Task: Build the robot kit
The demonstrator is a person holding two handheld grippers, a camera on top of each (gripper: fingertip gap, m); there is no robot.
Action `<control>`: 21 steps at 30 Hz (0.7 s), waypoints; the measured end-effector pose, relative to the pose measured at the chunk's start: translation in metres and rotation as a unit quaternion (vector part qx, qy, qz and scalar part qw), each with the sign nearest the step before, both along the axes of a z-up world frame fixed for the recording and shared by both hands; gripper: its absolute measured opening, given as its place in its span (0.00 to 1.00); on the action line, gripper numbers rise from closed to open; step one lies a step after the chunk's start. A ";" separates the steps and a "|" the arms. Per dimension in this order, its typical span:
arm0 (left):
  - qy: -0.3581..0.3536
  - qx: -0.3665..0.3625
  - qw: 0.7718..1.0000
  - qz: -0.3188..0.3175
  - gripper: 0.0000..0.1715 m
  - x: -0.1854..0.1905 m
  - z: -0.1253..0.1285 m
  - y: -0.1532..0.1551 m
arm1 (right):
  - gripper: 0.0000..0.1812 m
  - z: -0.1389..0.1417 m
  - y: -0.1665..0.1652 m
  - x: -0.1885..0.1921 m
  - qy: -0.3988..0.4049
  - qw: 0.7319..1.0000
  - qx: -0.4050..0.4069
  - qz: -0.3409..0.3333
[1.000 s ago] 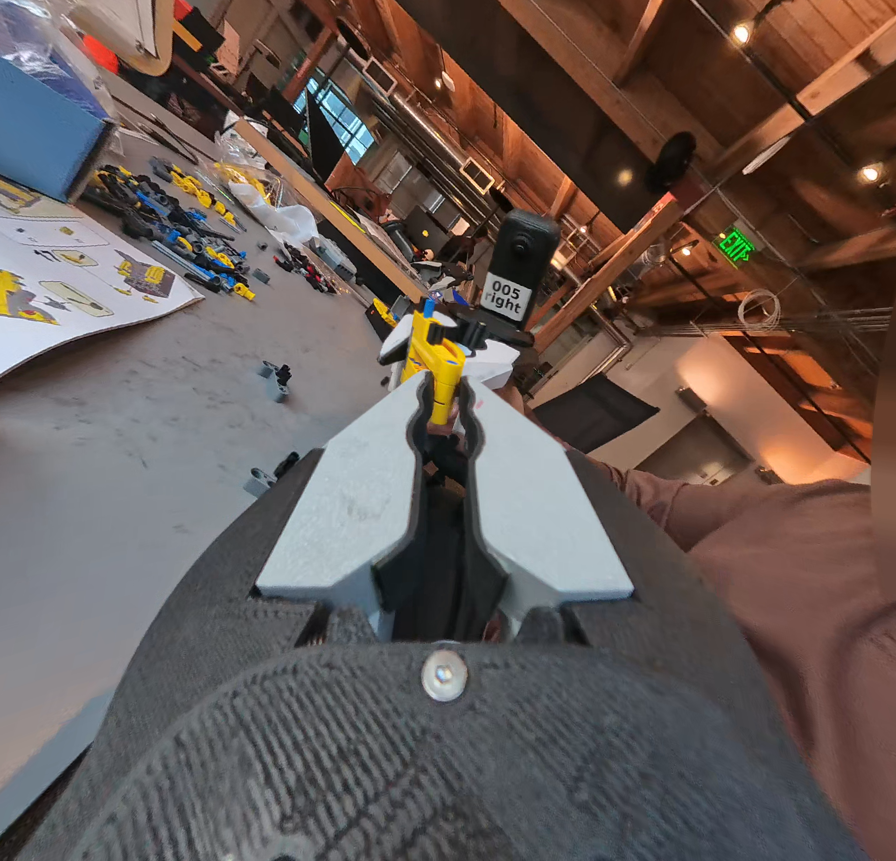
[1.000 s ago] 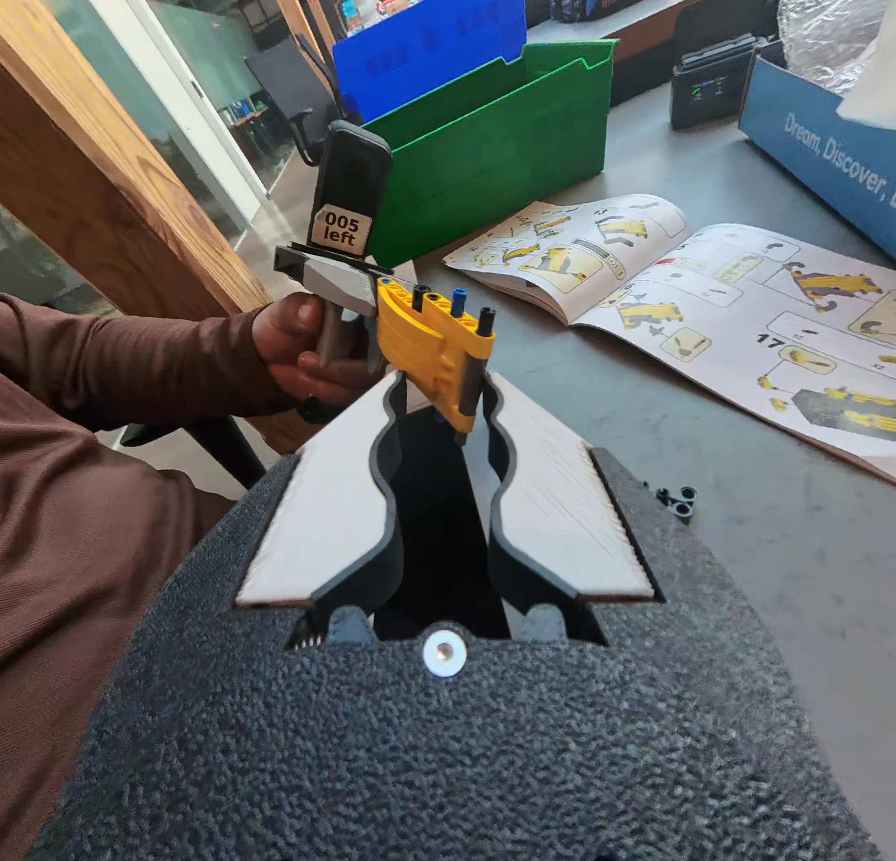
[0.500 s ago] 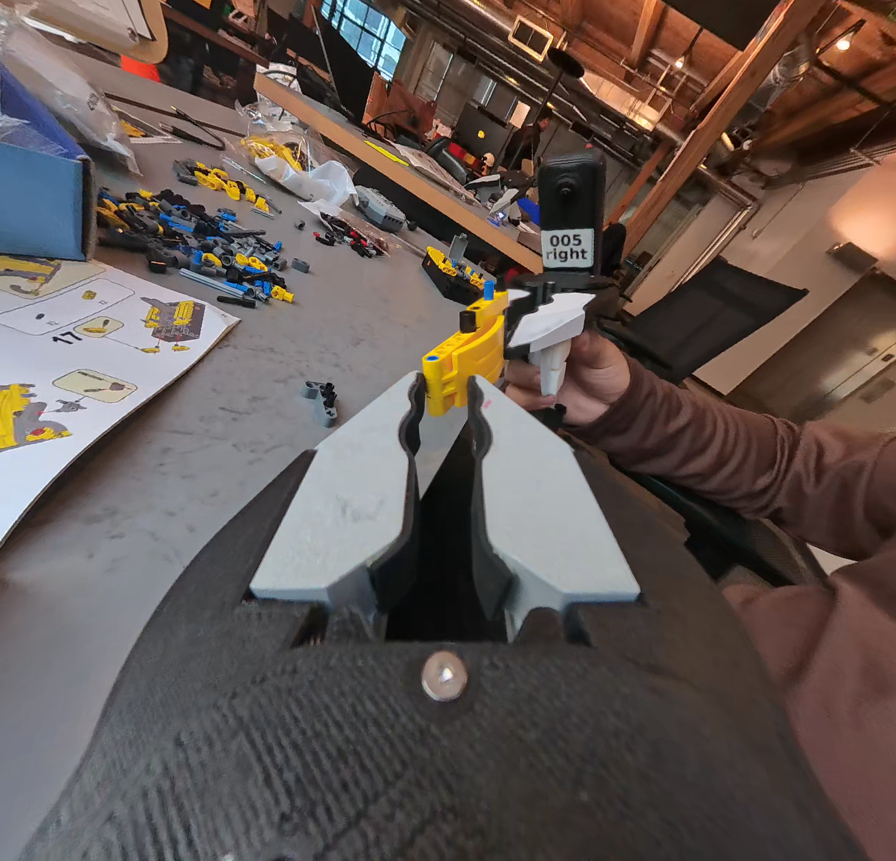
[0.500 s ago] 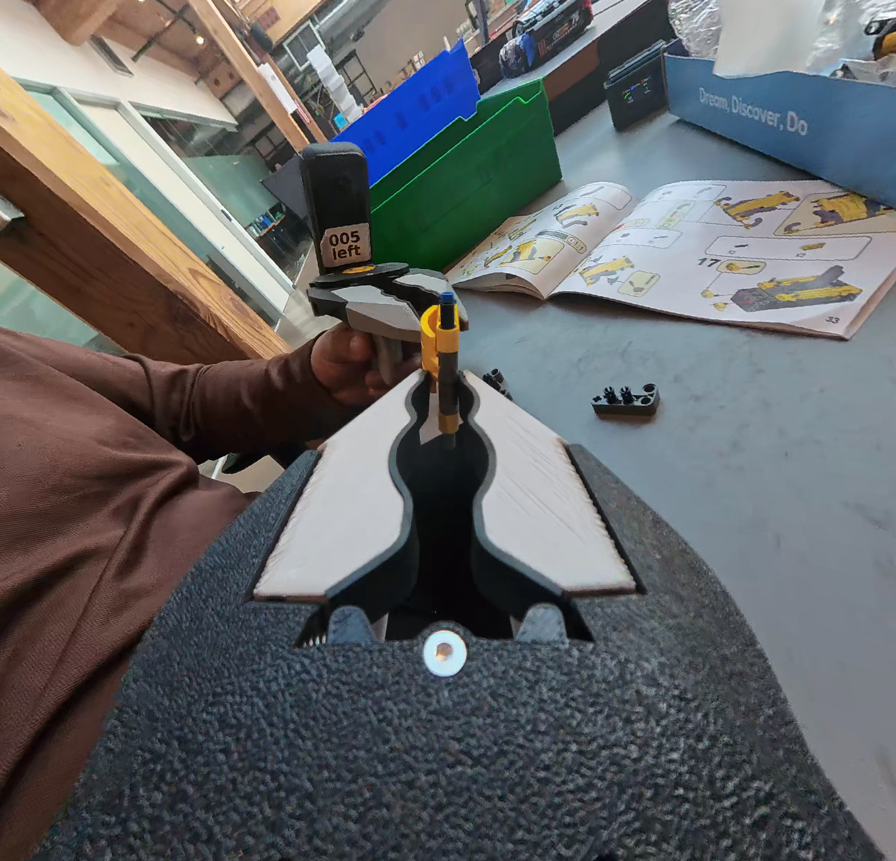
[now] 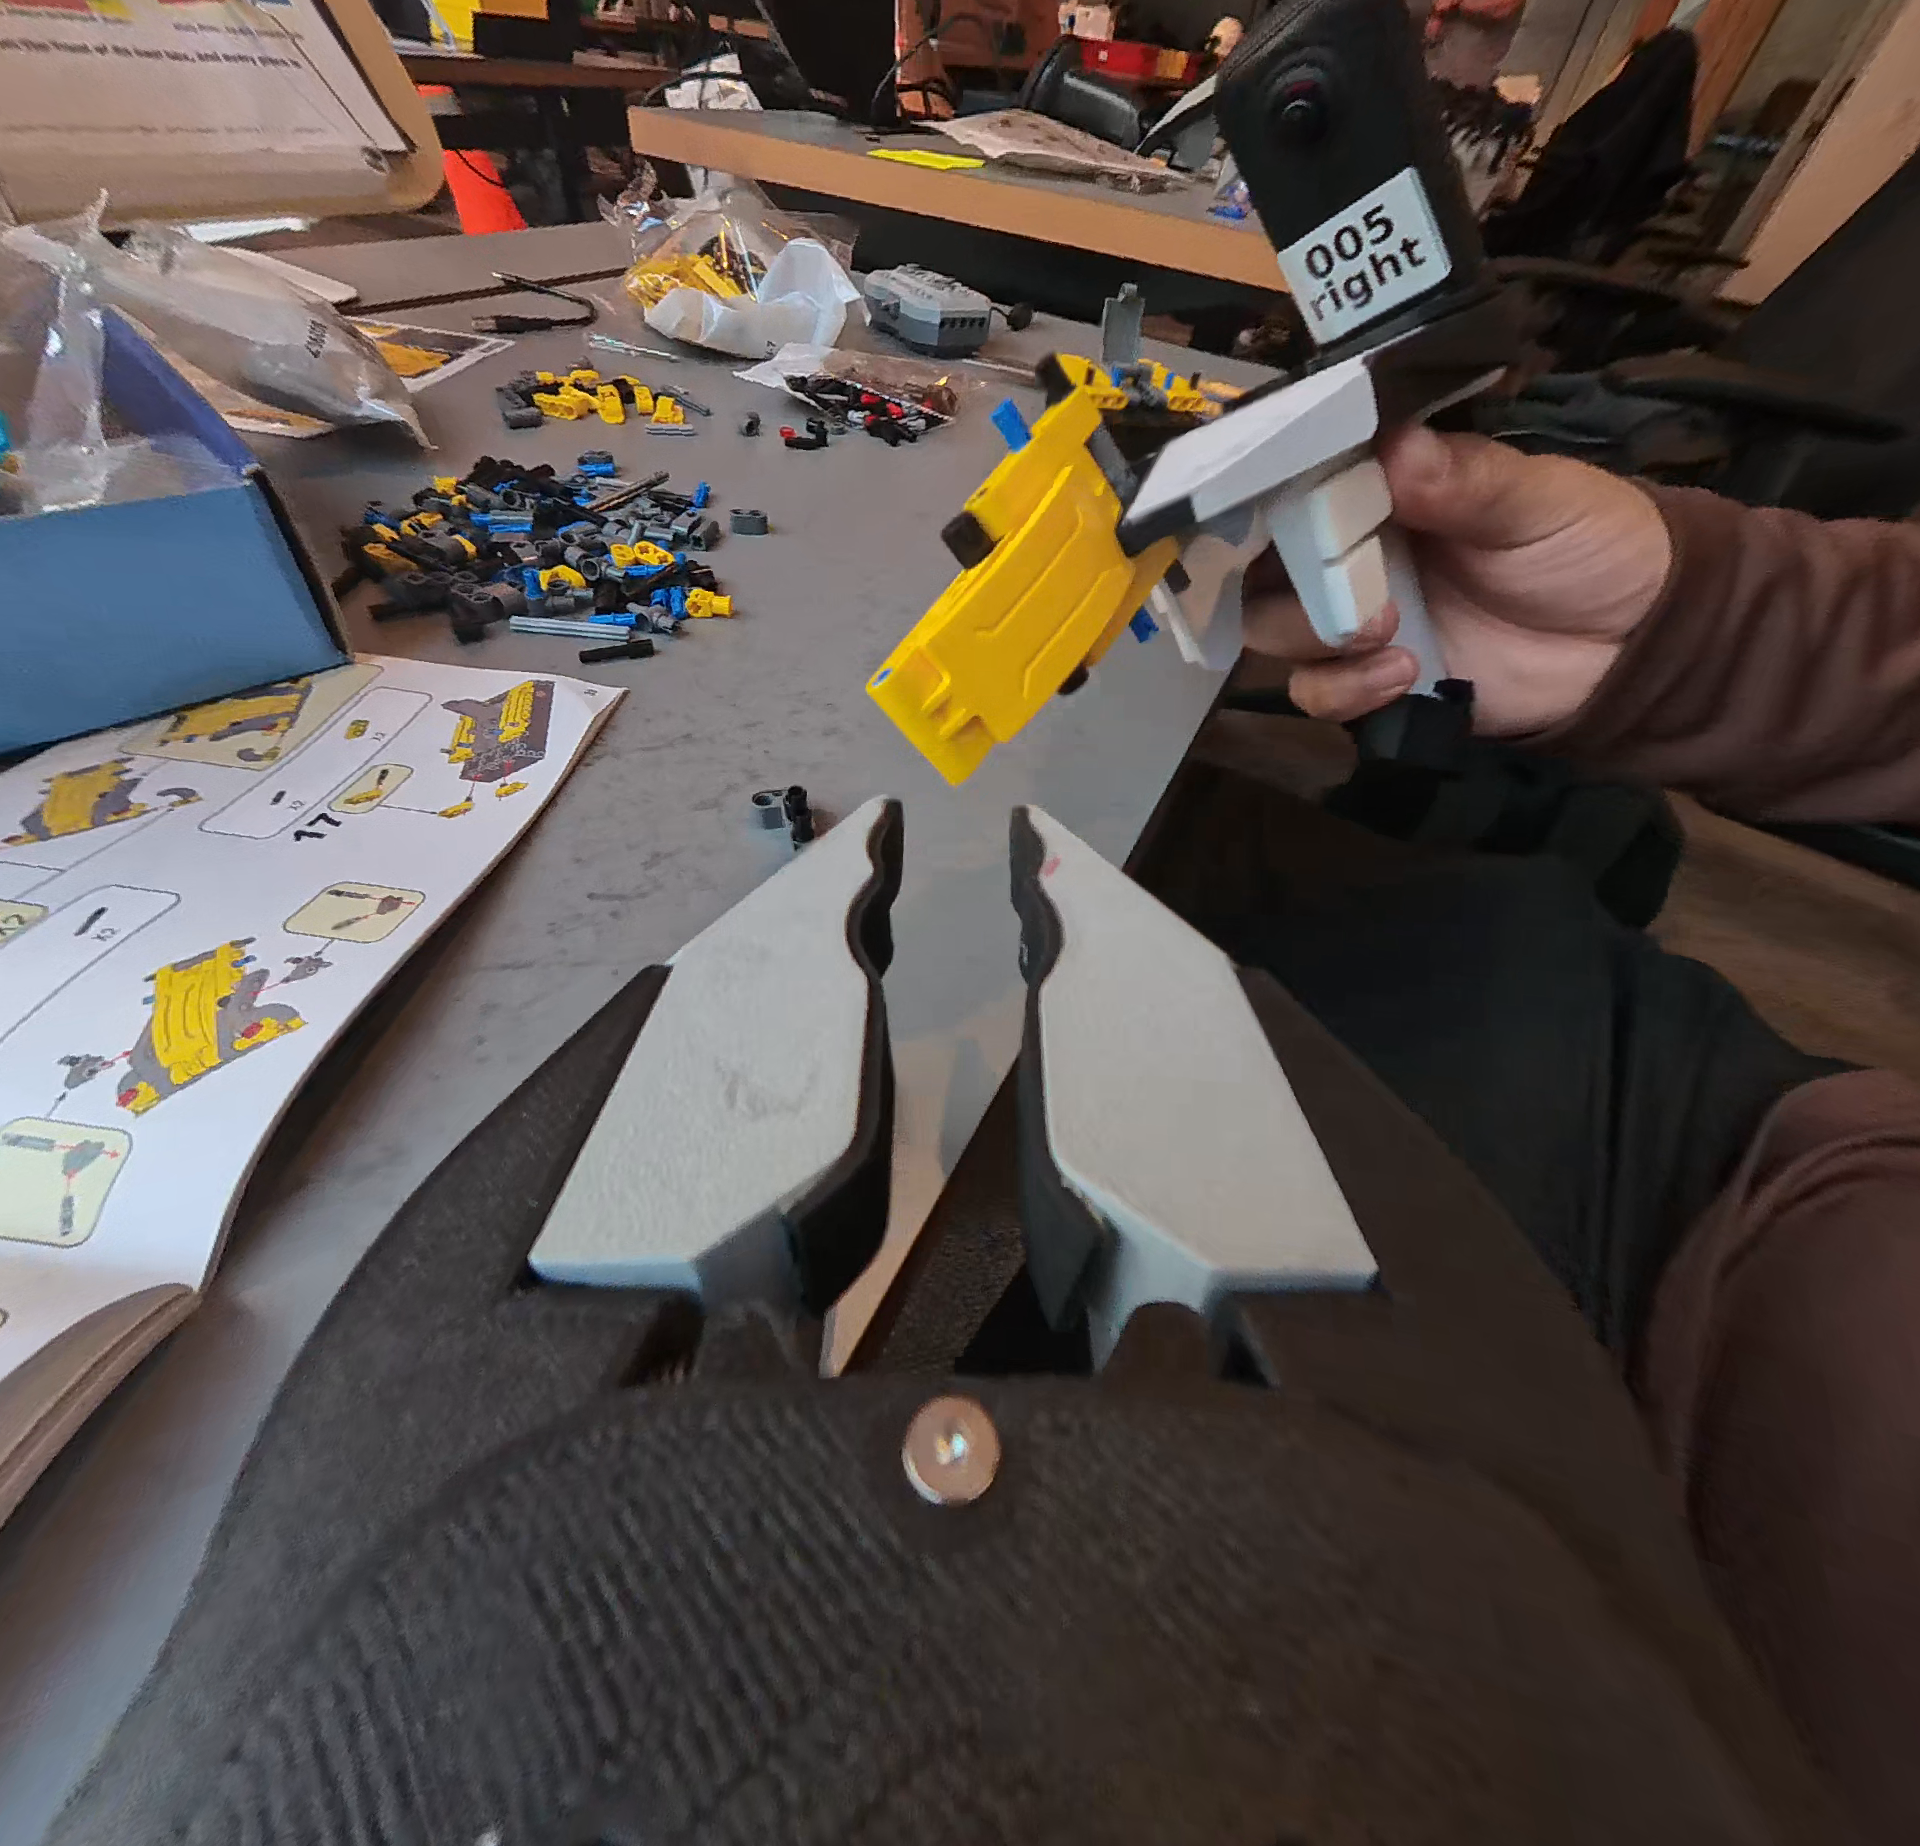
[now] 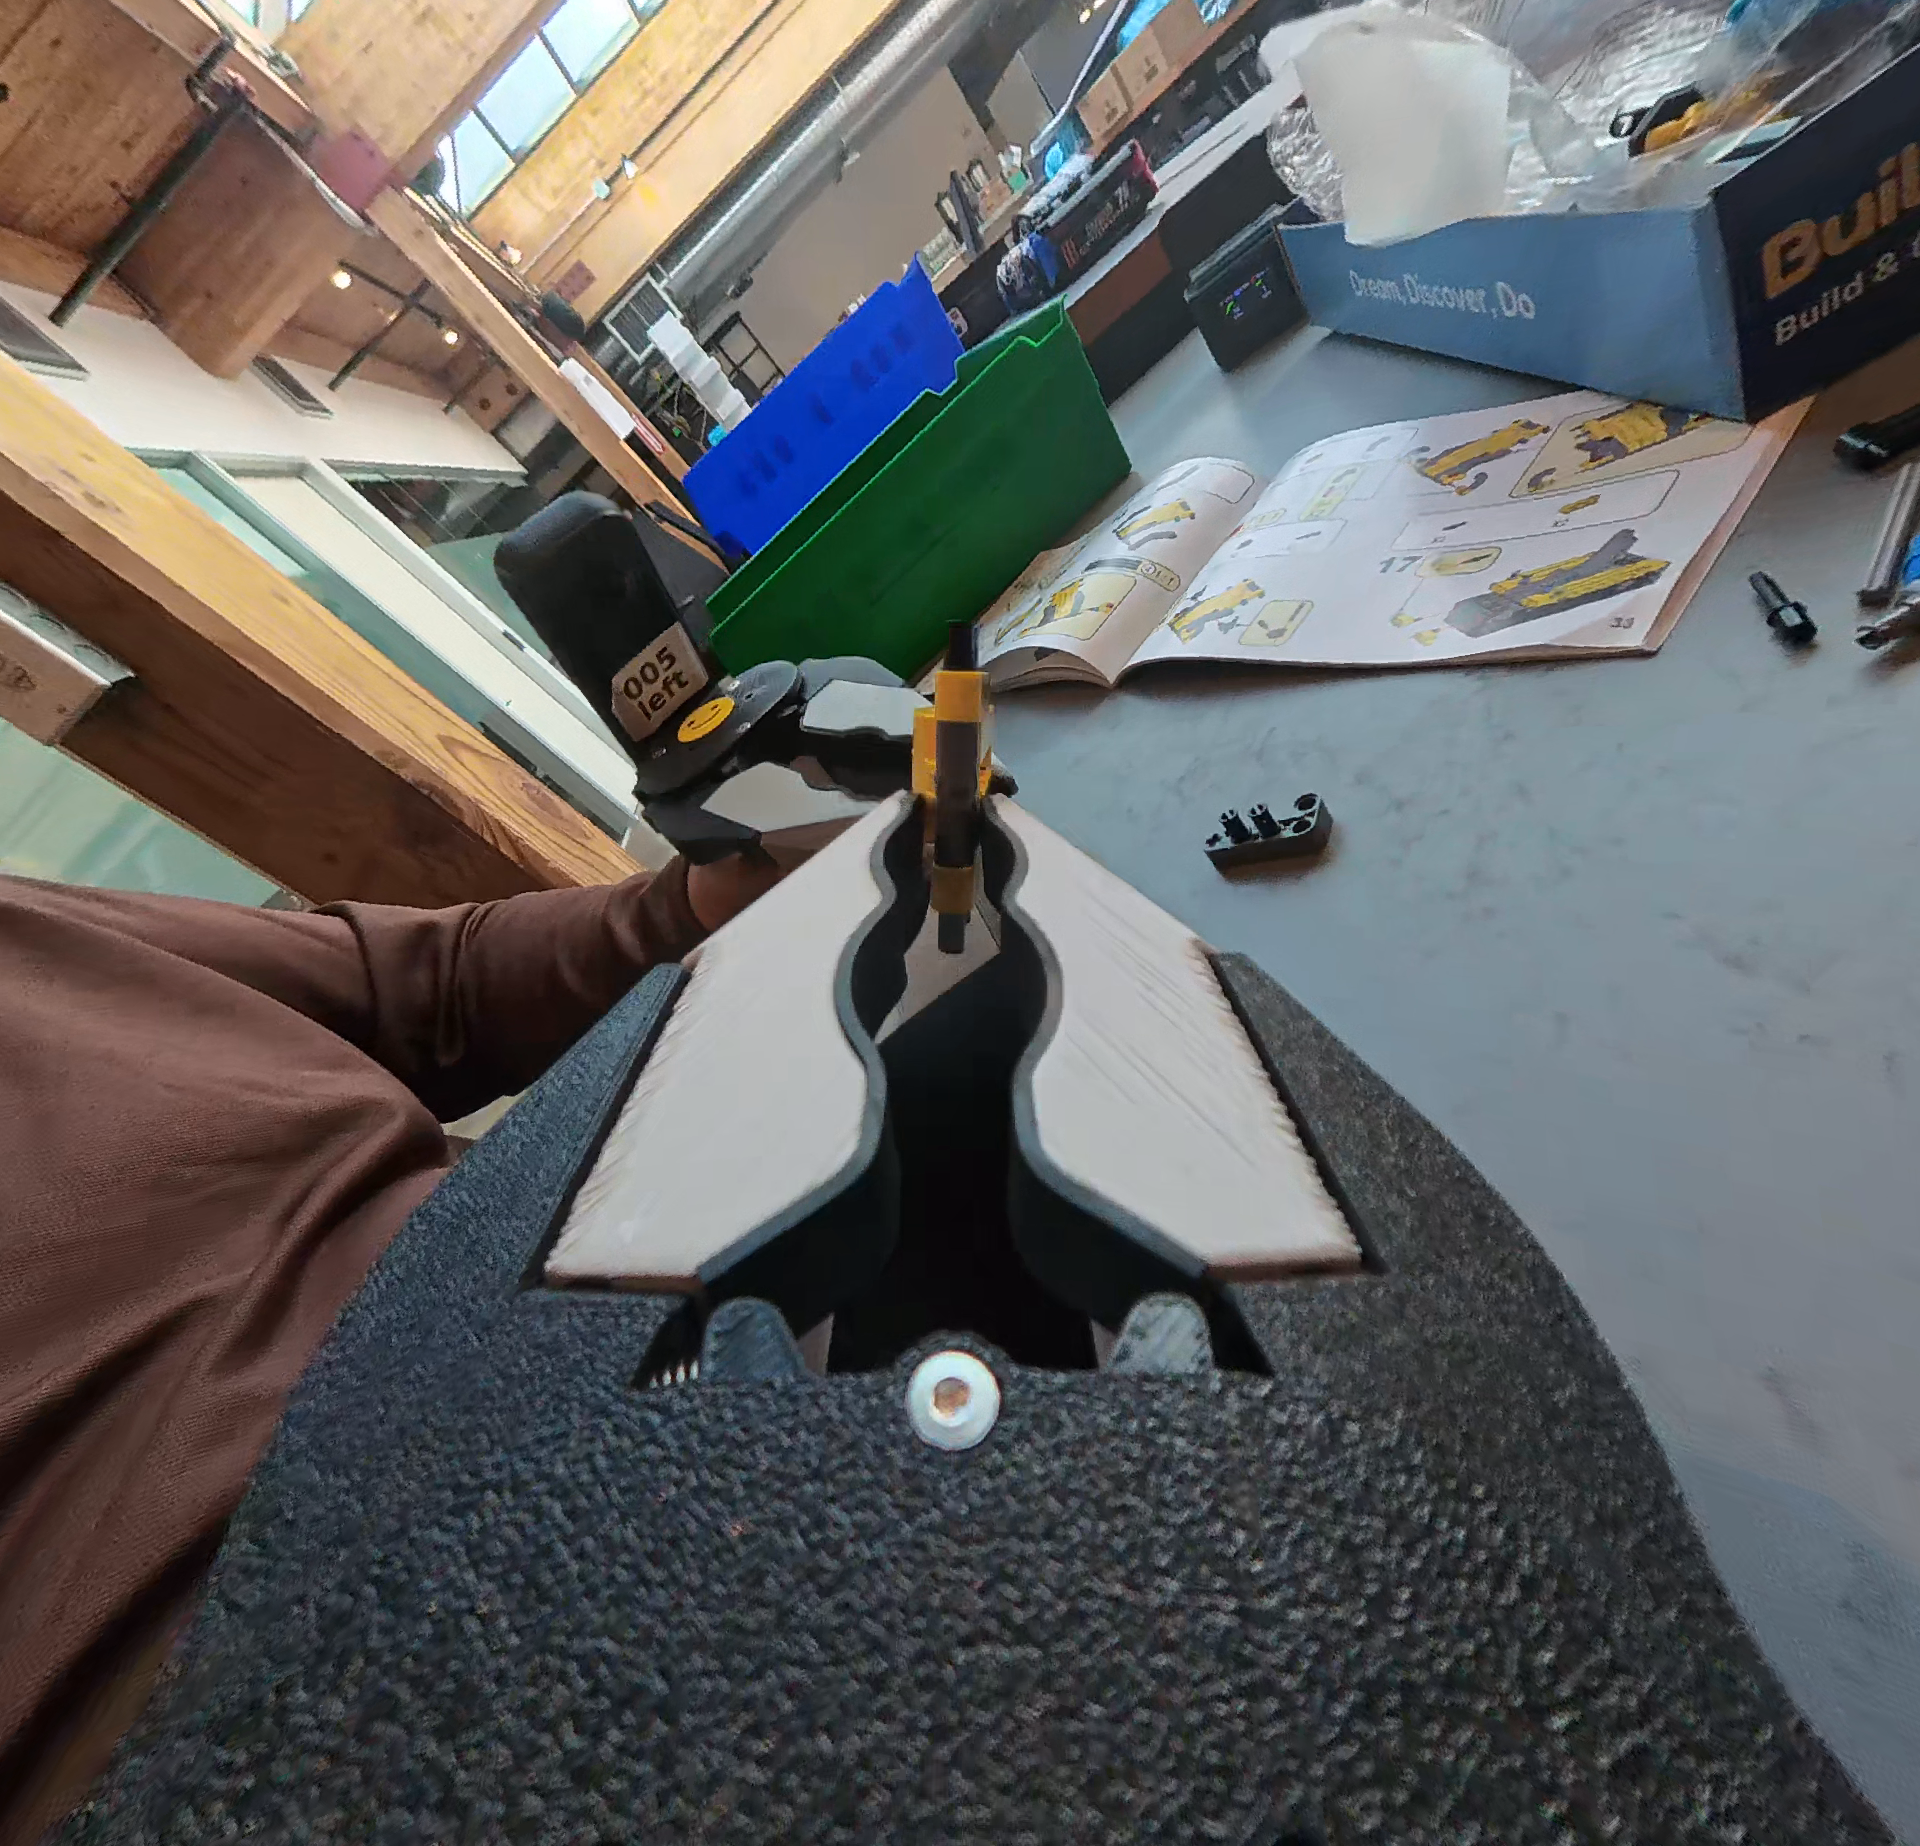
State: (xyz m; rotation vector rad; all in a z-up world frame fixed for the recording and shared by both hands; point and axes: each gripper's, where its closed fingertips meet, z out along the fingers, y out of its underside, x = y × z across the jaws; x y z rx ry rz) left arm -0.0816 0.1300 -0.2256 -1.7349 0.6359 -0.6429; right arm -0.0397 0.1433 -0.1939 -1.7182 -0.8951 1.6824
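Yellow bricks, grey bench, blue and green all round.

The right claw point(image 6: 948, 830), pale grey fingers with black edging on a speckled black body, pinches a bright yellow brick assembly point(image 5: 1023, 591) studded with blue and black pins. The left claw point(image 5: 954, 830) shows the same light grey and black. A brown sleeve point(image 6: 260, 1048) on the left arm. On the mottled grey bench point(image 6: 1558, 965): a white instruction booklet point(image 5: 208, 913) printed with yellow and grey drawings, a heap of loose pieces point(image 5: 551, 560) in black, blue, yellow and grey, a blue box point(image 5: 156, 601), a green bin point(image 6: 935, 508) with a royal blue bin point(image 6: 831, 404) behind.
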 end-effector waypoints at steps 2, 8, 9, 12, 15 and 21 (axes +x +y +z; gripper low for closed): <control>0.024 0.020 0.999 0.010 0.12 0.001 0.000 -0.001 | 0.05 0.005 0.004 0.004 0.017 1.000 0.005 -0.010; 0.142 0.096 0.984 0.051 0.15 -0.004 -0.005 0.000 | 0.05 0.012 0.010 0.009 0.041 0.999 -0.022 -0.020; 0.157 0.112 0.979 0.058 0.15 -0.003 -0.004 0.000 | 0.05 0.012 0.008 0.008 0.043 0.999 -0.030 -0.015; 0.211 0.163 0.961 0.072 0.17 -0.003 0.000 0.002 | 0.05 0.009 0.002 0.004 0.038 0.998 -0.044 -0.001; 0.290 0.212 0.930 0.081 0.21 -0.007 -0.004 0.007 | 0.05 0.011 -0.005 0.000 0.038 0.998 -0.056 0.019; 0.310 0.214 0.923 0.077 0.25 -0.010 -0.011 0.011 | 0.05 0.009 -0.014 -0.006 0.027 0.995 -0.065 0.065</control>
